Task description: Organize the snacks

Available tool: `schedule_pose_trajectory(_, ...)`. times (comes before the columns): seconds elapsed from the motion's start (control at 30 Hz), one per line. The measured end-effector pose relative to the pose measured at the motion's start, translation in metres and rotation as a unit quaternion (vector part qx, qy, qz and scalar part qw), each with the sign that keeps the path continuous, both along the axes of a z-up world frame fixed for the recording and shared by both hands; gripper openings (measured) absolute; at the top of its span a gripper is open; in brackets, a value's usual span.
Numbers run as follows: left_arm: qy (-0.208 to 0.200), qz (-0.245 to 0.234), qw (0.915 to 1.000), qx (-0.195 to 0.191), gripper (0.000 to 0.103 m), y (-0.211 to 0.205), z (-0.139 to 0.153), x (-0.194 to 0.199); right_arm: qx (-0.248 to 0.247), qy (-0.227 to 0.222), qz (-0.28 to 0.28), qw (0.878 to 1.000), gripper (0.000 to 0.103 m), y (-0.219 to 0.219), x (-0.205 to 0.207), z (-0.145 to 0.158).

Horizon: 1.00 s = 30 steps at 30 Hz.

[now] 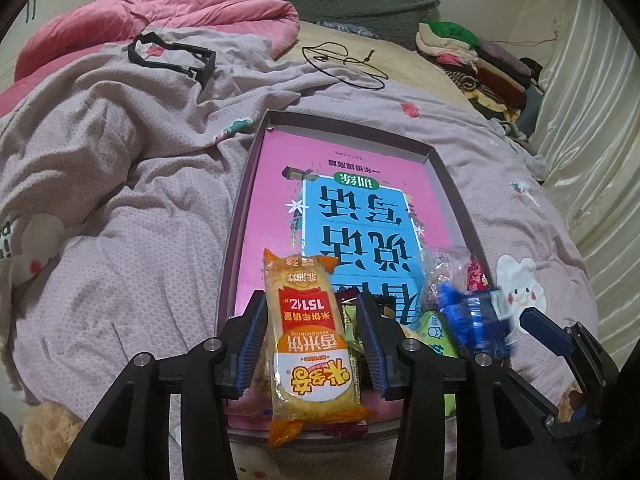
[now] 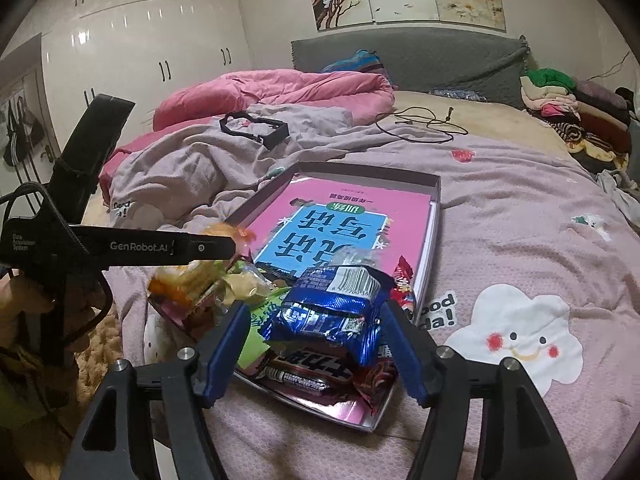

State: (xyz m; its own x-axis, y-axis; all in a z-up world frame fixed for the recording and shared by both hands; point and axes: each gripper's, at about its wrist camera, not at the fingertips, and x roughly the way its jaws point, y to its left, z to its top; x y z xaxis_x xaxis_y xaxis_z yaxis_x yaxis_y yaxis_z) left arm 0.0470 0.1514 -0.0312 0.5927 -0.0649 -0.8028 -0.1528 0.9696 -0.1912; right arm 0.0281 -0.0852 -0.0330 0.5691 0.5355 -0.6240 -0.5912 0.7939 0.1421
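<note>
Snacks: orange rice-cracker pack (image 1: 312, 344) reads "151亿"; arm (image 2: 152, 246) reads "GenRobot.AI".

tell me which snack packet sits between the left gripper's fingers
The orange rice cracker packet, long and yellow-orange with a red label; the blue foil packet lies by the right gripper instead.
</note>
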Motion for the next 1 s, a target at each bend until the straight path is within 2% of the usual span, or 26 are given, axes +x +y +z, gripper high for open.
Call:
schedule_pose_trajectory(0.27,-0.008,-0.002,0.9999,0.007,0.056,-0.002,0.006,-0.002,-0.002,-0.003,-0.009,1.000,0.069,-0.003,0.001,0.001)
schedule_pose_trajectory(0.4,-0.016,-0.003,0.9998,0.011,0.064,-0.003,0.011,-0.003,-0.002,-0.005,-0.011,1.000,0.070,-0.004,0.000,0.002)
schedule_pose_trajectory(0.67,-0.036,-0.003,0.9991,0.022,0.068,-0.006,0.028,-0.011,-0.004,-0.019,-0.022,1.000,0.076,-0.008,-0.004,0.008)
schedule_pose_trajectory(0.73,-0.049,-0.002,0.9984,0.029,0.079,-0.008,0.040,-0.017,0.000,-0.030,-0.027,0.999,0.079,-0.011,-0.007,0.015)
schedule_pose_trajectory(0.83,-0.067,-0.008,0.9970,0.038,0.080,-0.015,0.056,-0.031,0.004,-0.043,-0.031,0.999,0.085,-0.017,-0.014,0.025)
schedule_pose_trajectory(1.0,-0.057,-0.011,0.9973,0.044,0.080,-0.031,0.058,-0.057,-0.004,-0.058,-0.042,0.997,0.090,-0.027,-0.027,0.039)
